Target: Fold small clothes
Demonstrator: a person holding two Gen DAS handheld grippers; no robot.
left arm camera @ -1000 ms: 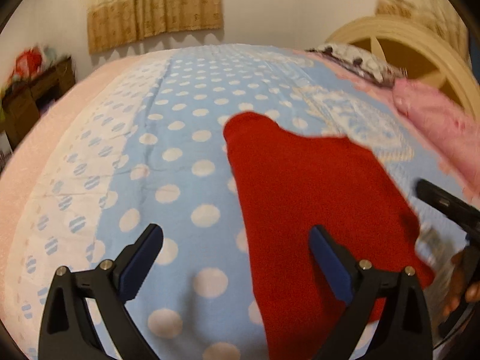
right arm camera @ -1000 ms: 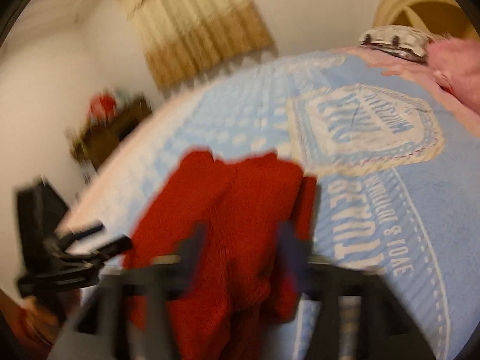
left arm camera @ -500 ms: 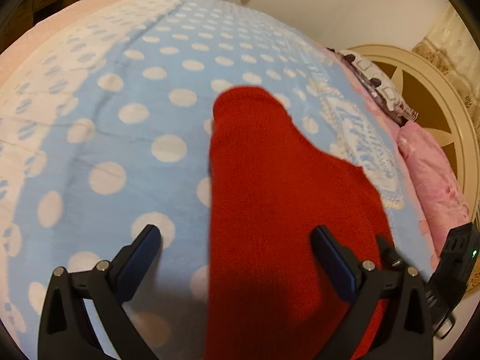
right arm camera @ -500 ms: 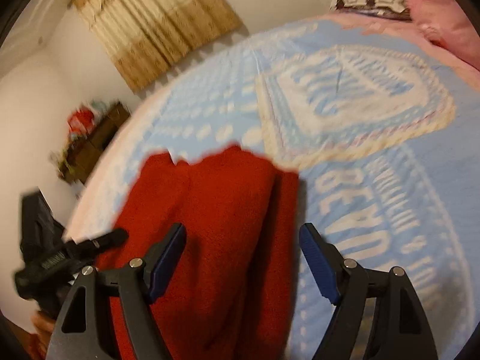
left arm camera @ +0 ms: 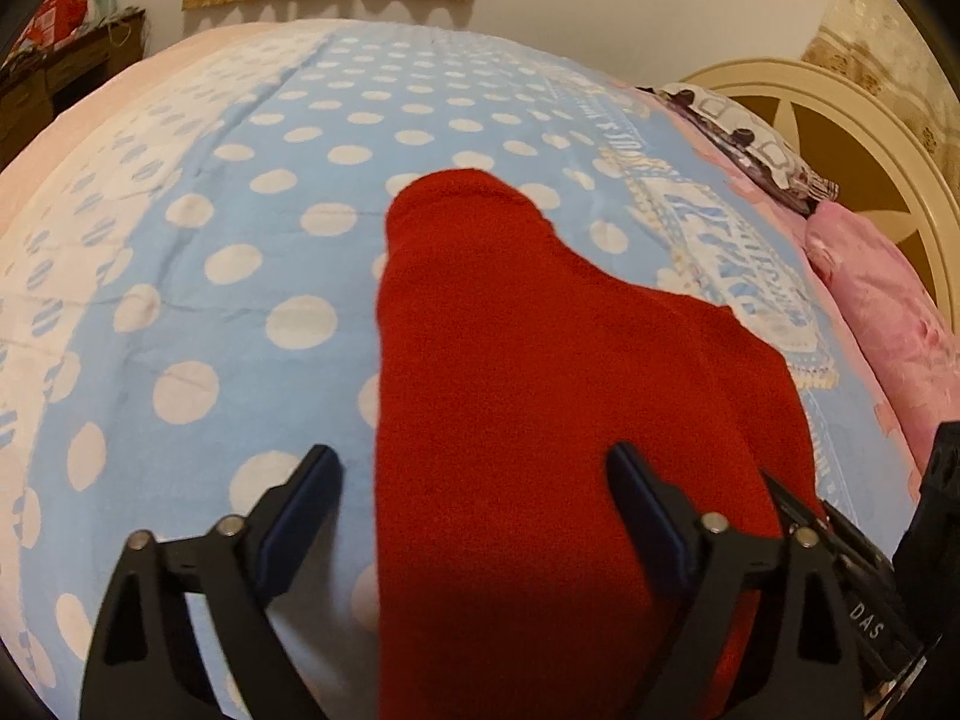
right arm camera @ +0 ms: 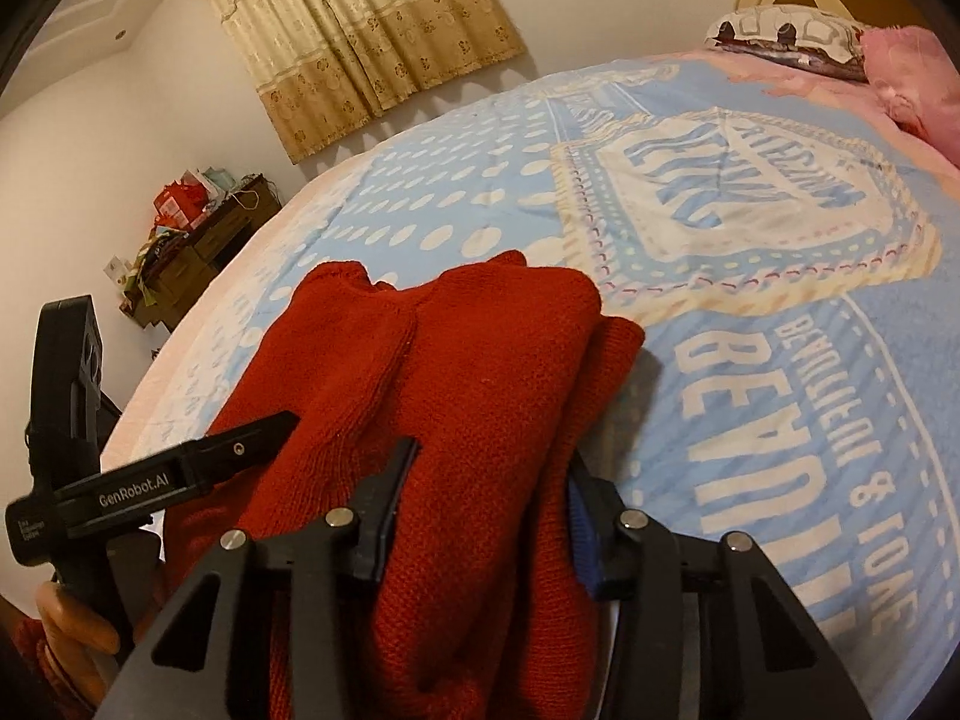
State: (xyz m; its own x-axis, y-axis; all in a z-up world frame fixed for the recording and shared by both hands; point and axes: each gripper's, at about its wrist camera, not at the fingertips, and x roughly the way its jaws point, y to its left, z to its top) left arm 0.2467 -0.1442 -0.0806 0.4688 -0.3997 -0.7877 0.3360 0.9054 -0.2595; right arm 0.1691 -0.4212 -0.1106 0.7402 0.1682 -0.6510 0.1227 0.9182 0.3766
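The sweater [left arm camera: 510, 396] is red knit and lies on the blanket [left arm camera: 252, 252], which is light blue with white dots and covers the bed. In the right wrist view the sweater [right arm camera: 468, 372] is folded in layers, with thick folds at its right edge.

The left gripper [left arm camera: 474, 474] is wide apart and its jaws are closing. The left edge of the sweater lies between them, but the pads do not press on it. One finger stands over the blanket, the other over the red cloth.

The right gripper [right arm camera: 492, 474] is also closing, and its pads already press a thick fold of the sweater from both sides.

On the left gripper's body, seen from the right wrist, I read "GenRobot.AI". On the other gripper's body the letters "DAS" show. The blanket has a crest [right arm camera: 738, 180] with big white letters below it; they are upside down and hard to read.
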